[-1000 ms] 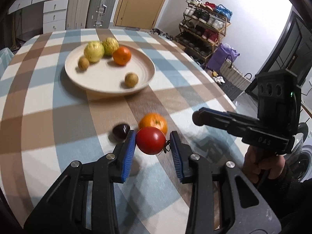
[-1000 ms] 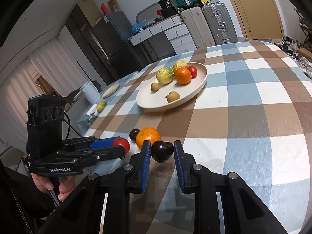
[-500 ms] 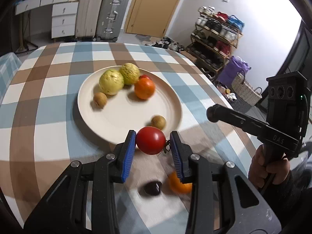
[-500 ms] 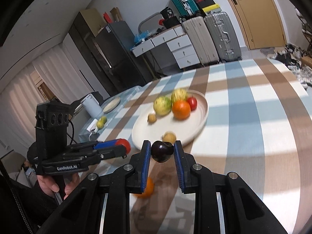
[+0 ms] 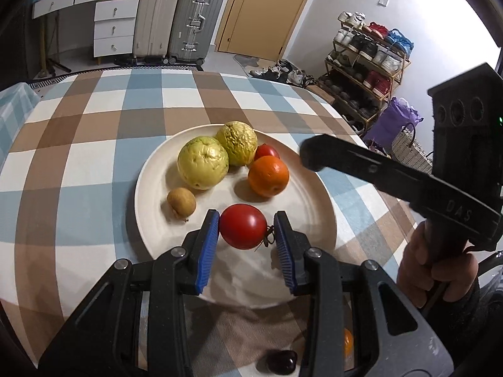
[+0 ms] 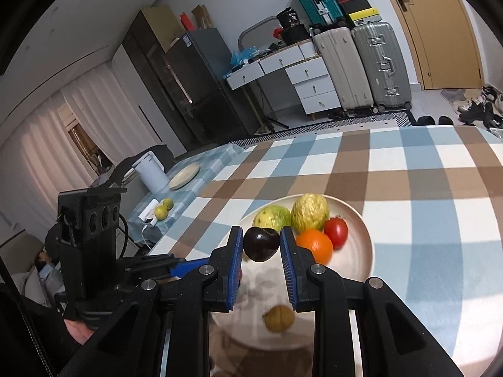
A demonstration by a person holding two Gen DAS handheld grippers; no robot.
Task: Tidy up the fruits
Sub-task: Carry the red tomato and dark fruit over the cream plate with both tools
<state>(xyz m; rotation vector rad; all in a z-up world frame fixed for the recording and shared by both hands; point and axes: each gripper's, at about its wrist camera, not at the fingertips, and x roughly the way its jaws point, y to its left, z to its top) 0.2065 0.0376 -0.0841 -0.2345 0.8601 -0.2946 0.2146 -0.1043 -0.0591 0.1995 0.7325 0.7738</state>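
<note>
In the left wrist view, I read the left gripper (image 5: 246,231) as clamped on a red tomato (image 5: 242,226), its stem end toward the right pad, the fruit hanging over the near part of the cream plate (image 5: 151,220). On the plate lie two yellow-green guavas (image 5: 202,166), an orange (image 5: 268,175), a second tomato (image 5: 265,150) partly hidden behind it, and a small brown fruit (image 5: 181,200). The right gripper (image 5: 311,155) reaches in from the right side, above the far rim. Low in this view, a dark plum (image 5: 282,361) and part of another orange (image 5: 347,347) lie on the checked tablecloth (image 5: 78,144), not yet collected. In the right wrist view, the right gripper (image 6: 261,245) is closed on a dark plum (image 6: 261,243), held over the plate (image 6: 366,245) near the guavas (image 6: 309,212); another small brown fruit (image 6: 279,318) lies blurred below the fingers. I judge the main risk to be a release from too high: round fruit can roll, strike the pile, and leave the shallow rim. The two grippers work close over the same plate, so I expect a collision if both descend together. The held tomato is soft; excess squeeze may bruise it. The stem against the pad may let it twist on release.
</note>
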